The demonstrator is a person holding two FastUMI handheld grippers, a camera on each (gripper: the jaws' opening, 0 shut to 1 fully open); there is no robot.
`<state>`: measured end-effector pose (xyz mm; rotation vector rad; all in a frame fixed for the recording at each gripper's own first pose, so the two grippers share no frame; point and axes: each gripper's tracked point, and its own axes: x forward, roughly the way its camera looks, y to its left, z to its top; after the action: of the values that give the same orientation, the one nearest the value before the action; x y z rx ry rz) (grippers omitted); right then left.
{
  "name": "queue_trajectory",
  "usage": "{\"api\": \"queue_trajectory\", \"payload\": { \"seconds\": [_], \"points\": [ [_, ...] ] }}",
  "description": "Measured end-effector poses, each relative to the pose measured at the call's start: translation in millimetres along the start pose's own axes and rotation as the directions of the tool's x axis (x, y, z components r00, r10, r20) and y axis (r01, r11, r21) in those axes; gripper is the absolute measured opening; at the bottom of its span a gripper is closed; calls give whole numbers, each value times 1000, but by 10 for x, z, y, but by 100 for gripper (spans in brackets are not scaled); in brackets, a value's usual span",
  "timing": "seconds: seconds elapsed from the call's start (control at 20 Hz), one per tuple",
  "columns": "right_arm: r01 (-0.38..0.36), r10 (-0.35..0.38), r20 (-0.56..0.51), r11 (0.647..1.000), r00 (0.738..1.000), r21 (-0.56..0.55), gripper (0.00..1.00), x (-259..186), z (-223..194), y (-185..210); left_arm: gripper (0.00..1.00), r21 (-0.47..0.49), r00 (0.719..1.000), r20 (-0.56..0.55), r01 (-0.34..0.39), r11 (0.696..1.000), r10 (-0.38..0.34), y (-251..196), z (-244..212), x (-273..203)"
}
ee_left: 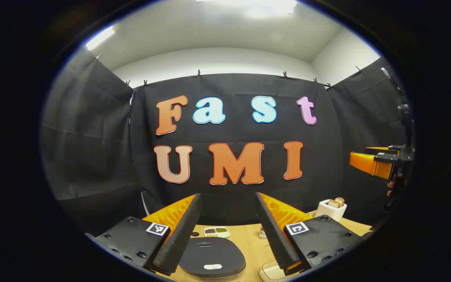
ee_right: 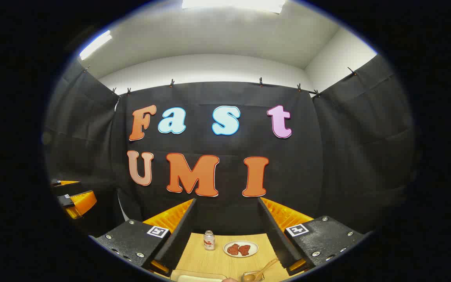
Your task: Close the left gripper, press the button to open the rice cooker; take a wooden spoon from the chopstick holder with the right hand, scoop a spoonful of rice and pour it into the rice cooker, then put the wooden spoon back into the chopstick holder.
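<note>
Both grippers' jaws gape empty; chopstick holder (ee_left: 330, 209) holds utensils, small plate (ee_right: 240, 249) holds reddish pieces.

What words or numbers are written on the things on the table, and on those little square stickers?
No text here can be read.
Rice cooker lid: a tiny mark near the top, too small to read.
Small bottle: has a label, too blurred to read.
Square stickers: black-and-white patterns, no words or numbers.
</note>
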<state>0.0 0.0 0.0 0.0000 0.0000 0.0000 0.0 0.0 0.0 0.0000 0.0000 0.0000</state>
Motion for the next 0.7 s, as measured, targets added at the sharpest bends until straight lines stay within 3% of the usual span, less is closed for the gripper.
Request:
{"api": "queue_trajectory", "payload": {
  "seconds": [0.2,0.45,0.7],
  "points": [
    [-3,3,0,1000,1000,-13,96,8,0,-28,90,3,1000,-2,-1,1000,1,-56,-5,5],
    [-13,13,-10,1000,1000,4,93,31,-59,-35,100,1,1000,-5,-14,1000,14,-47,-6,3],
    [-14,14,1,1000,1000,14,93,58,-44,-60,100,1,1000,-4,-11,1000,11,-93,1,34]
  ]
}}
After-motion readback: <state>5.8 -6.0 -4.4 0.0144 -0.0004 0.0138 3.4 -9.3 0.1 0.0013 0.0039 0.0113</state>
